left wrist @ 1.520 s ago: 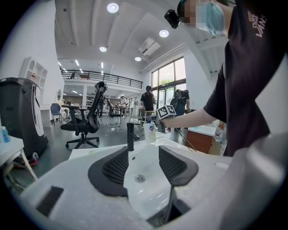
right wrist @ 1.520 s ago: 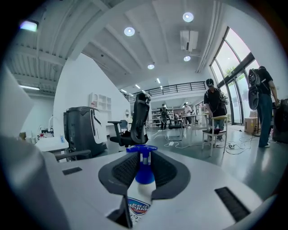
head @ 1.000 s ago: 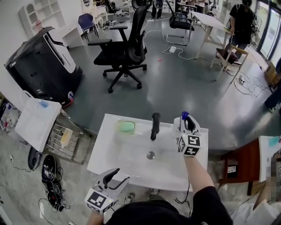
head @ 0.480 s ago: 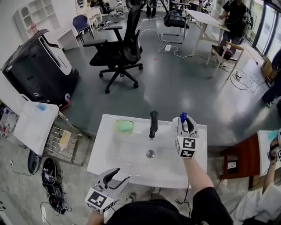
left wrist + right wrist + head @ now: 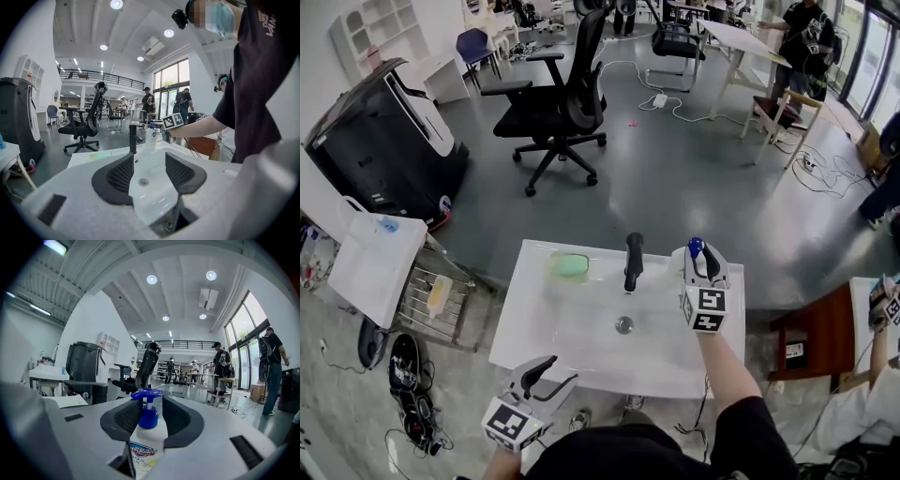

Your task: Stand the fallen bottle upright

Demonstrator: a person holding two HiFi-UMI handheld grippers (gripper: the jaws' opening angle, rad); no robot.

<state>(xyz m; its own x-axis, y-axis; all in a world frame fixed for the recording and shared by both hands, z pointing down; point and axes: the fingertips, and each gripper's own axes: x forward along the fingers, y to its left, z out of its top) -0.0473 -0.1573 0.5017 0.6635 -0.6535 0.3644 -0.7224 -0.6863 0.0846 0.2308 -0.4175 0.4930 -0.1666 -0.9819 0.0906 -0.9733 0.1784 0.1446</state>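
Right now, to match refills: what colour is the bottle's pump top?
Blue: the pump top of the white plastic bottle, clearest in the right gripper view.

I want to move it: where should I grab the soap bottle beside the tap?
Grip the bottle by its white body, below the blue pump, coming level from the sink's near edge. It stands upright, the pump neck is thin, and the tap stands beside it.

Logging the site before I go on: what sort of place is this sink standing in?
Most likely an open-plan office or lab floor, not a washroom. The white sink stands free on a grey floor, with an office chair behind it, desks further back and cables trailing across the floor.
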